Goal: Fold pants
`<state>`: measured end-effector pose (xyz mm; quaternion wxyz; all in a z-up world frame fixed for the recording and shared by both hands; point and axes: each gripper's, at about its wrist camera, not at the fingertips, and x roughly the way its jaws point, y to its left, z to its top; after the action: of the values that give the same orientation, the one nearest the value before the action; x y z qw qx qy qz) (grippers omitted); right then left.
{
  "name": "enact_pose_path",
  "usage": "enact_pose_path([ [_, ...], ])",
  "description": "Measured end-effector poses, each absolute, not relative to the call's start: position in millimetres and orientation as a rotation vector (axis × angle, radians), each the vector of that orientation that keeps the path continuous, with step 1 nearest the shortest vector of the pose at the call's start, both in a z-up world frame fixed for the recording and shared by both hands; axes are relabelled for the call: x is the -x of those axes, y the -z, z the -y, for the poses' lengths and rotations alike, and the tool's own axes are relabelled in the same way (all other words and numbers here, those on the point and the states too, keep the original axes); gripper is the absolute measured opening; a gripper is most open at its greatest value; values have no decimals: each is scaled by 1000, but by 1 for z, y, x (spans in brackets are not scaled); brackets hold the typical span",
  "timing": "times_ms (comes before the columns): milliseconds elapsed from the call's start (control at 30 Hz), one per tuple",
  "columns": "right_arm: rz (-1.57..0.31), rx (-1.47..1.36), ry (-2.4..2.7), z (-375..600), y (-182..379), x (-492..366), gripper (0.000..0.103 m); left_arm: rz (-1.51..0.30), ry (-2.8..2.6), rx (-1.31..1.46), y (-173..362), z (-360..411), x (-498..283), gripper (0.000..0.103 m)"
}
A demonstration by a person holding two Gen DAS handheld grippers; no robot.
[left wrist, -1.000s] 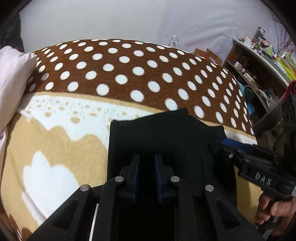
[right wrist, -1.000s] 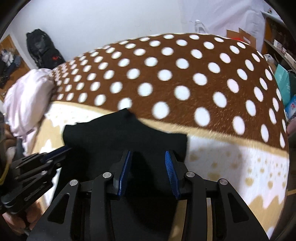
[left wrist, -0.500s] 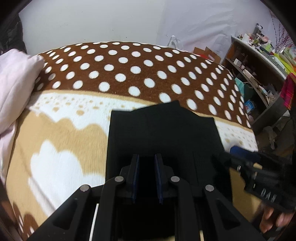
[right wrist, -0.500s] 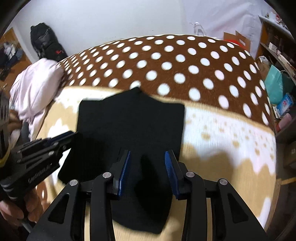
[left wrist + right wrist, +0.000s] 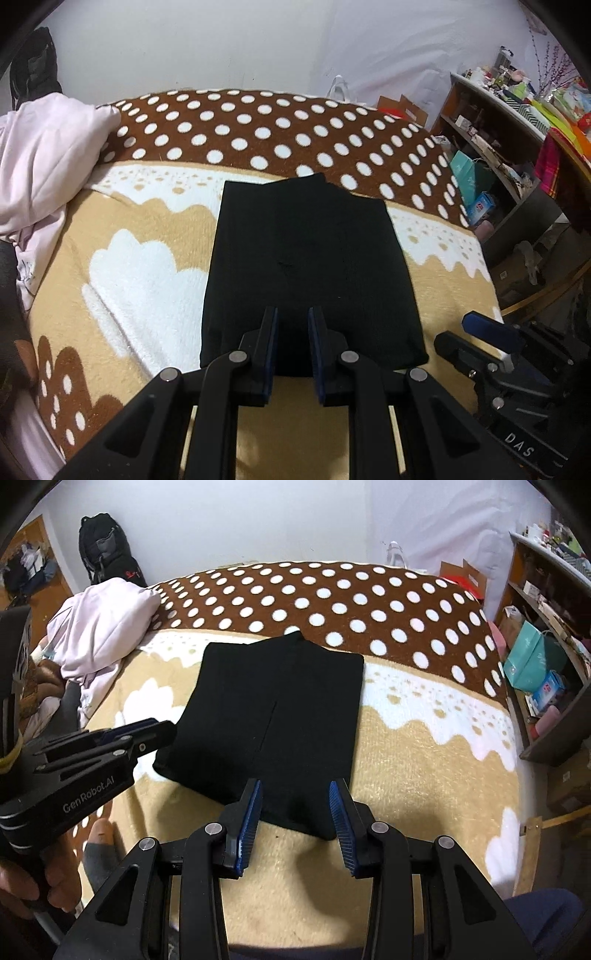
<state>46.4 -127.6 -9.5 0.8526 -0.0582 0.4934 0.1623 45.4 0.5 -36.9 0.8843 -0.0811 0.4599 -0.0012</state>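
The black pants (image 5: 310,266) lie folded into a flat rectangle on the bed blanket, also in the right wrist view (image 5: 273,716). My left gripper (image 5: 292,314) is open with a narrow gap, empty, raised just above the pants' near edge. It shows from the side in the right wrist view (image 5: 155,731), left of the pants. My right gripper (image 5: 295,786) is open wide and empty, raised over the pants' near right corner. It shows in the left wrist view (image 5: 476,325), right of the pants.
The bed blanket (image 5: 147,229) is tan, white and brown with white dots. A crumpled pale pink garment (image 5: 103,627) lies at the left. Cluttered shelves (image 5: 517,122) stand right of the bed. A black backpack (image 5: 103,546) leans on the far wall.
Both grippers have drawn back and up from the pants, which now lie whole in view. The right gripper's jaws stand wider than before.
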Motion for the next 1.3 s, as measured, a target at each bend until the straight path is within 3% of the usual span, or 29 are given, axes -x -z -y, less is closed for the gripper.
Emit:
enact_pose_path([
  [933, -1037, 147, -360, 123, 18, -47, 40, -971, 1, 166, 47, -4, -43, 19],
  [1167, -1037, 141, -365, 124, 20, -49, 40, -978, 19, 169, 49, -3, -46, 28],
  [1300, -1038, 123, -368, 126, 21, -51, 40, -971, 26, 178, 48, -4, -47, 40],
])
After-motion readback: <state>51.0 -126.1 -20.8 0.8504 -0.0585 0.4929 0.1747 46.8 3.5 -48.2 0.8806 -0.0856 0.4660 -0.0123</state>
